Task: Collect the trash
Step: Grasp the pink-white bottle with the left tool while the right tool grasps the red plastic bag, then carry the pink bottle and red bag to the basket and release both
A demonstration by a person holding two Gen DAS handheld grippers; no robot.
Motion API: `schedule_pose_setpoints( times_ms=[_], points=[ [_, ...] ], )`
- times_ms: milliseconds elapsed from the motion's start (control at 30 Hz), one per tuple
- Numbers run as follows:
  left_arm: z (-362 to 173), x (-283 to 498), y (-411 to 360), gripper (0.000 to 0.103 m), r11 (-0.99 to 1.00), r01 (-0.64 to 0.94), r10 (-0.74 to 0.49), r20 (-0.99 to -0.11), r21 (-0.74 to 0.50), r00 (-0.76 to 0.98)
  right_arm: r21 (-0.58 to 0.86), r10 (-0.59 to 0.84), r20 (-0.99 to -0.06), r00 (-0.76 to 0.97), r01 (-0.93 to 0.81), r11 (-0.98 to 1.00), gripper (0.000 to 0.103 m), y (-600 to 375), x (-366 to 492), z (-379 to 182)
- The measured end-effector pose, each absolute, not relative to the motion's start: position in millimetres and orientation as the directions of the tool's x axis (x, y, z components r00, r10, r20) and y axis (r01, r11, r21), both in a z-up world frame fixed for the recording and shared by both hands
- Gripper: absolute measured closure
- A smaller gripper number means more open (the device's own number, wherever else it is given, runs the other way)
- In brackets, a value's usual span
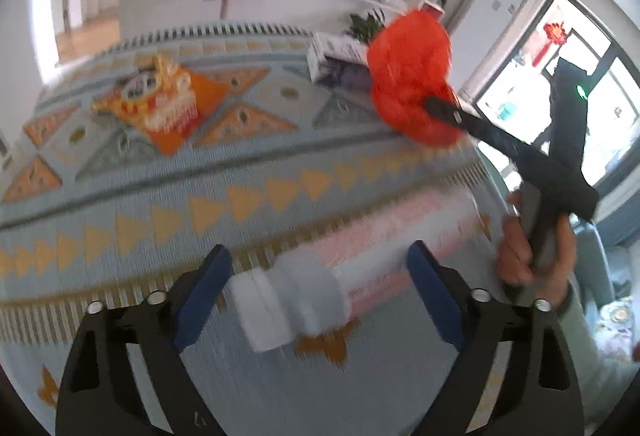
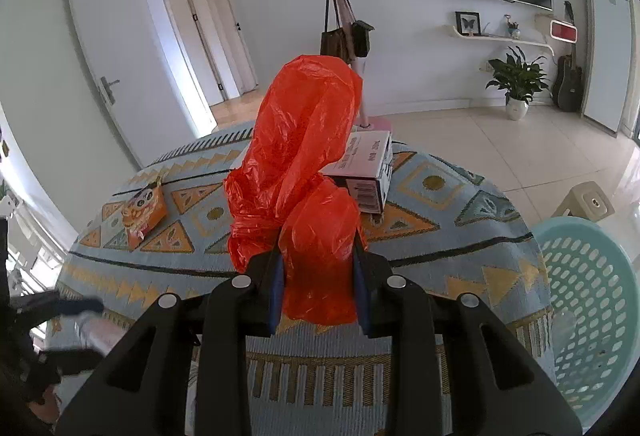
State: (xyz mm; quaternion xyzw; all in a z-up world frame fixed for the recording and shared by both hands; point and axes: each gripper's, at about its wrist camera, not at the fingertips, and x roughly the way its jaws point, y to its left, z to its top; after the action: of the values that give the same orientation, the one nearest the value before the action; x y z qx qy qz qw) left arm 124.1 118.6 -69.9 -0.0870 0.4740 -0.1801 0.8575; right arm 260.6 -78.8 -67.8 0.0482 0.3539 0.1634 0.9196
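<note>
Barely started: bag (image 2: 304, 172) is pinched in right claw (image 2: 318, 288), left claw (image 1: 318, 296) spread around bottle (image 1: 320, 276) (ungripped); snack pack (image 1: 156, 104) and box (image 2: 366, 172) left on table (image 1: 240, 204)

Black two-finger grippers: left gripper (image 1: 320, 296), right gripper (image 2: 318, 290); blue pads (image 1: 204, 296), silver screws; pale green sleeve (image 1: 588, 340) at lower right.

Each camera sits just behind its own jaws, tilted down at the patterned counter (image 1: 168, 204). The left view skims close over it toward the TV wall; the right looks from higher and further back. Both share the red bag (image 2: 304, 164), the snack packet (image 1: 156, 100) and the white box (image 2: 366, 164) — seen from different sides.
</note>
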Motion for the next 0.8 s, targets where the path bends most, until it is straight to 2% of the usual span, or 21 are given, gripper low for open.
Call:
schedule_pose_setpoints(
  times_ms=[33,67,133,267,600,733,800],
  points=[
    [-72,115,117,0.032,0.913,0.24,-0.407,-0.792,-0.331,0.455,0.207,0.336,-0.633,0.697,-0.266,0.941,0.077,-79,261,-68],
    [-74,108,116,0.033,0.904,0.252,-0.424,-0.8,-0.346,0.424,0.209,0.337,-0.631,0.698,-0.266,0.941,0.077,-79,261,-68],
    [-76,94,109,0.033,0.89,0.284,-0.447,-0.81,-0.357,0.381,0.215,0.342,-0.627,0.7,-0.267,0.94,0.077,-79,260,-68],
    [-72,82,84,0.032,0.894,0.331,-0.423,-0.817,-0.303,0.393,0.227,0.347,-0.618,0.705,-0.262,0.938,0.077,-84,256,-68],
    [-78,114,19,0.033,0.908,0.376,-0.343,-0.846,-0.186,0.409,0.202,0.365,-0.589,0.721,-0.306,0.93,0.078,-84,240,-62],
    [-78,109,6,0.055,0.921,0.371,-0.291,-0.849,-0.123,0.441,0.235,0.391,-0.565,0.726,-0.313,0.92,0.078,-94,229,-57],
    [-72,106,3,0.055,0.927,0.362,-0.274,-0.835,-0.097,0.477,0.246,0.385,-0.543,0.747,-0.296,0.923,0.078,-107,221,-49]
  ],
)
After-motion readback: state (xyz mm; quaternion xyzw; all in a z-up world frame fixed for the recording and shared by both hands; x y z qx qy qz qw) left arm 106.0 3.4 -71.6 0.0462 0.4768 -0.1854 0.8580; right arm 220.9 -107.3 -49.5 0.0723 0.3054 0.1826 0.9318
